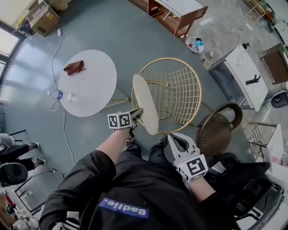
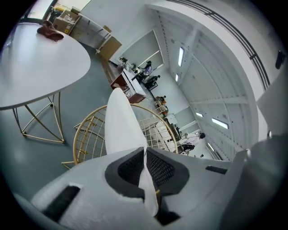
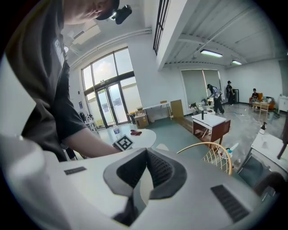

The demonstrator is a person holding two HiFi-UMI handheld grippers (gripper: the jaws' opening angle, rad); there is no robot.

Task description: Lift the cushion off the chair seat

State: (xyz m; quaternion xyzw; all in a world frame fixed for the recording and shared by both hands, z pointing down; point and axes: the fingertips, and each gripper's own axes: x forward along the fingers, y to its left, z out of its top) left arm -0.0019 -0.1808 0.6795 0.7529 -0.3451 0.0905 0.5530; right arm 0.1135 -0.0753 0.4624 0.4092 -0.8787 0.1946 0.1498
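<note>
The white cushion (image 1: 145, 103) hangs tilted on edge over the left part of the gold wire chair (image 1: 198, 96), off its seat. My left gripper (image 1: 138, 112) is shut on the cushion's near edge. In the left gripper view the cushion (image 2: 121, 121) rises out from between the pads of that gripper (image 2: 145, 150), with the chair (image 2: 90, 134) behind it. My right gripper (image 1: 172, 138) is below and to the right of the cushion, apart from it. In the right gripper view its jaws (image 3: 146, 152) meet at the tips with nothing reaching out past them. The chair rim (image 3: 211, 148) shows beyond.
A round white table (image 1: 87, 83) with a dark red cloth (image 1: 74, 67) stands left of the chair. A brown wicker chair (image 1: 216, 130) is at the right, next to a white cabinet (image 1: 243, 76). A wooden desk (image 1: 177, 13) stands far back. People stand across the room.
</note>
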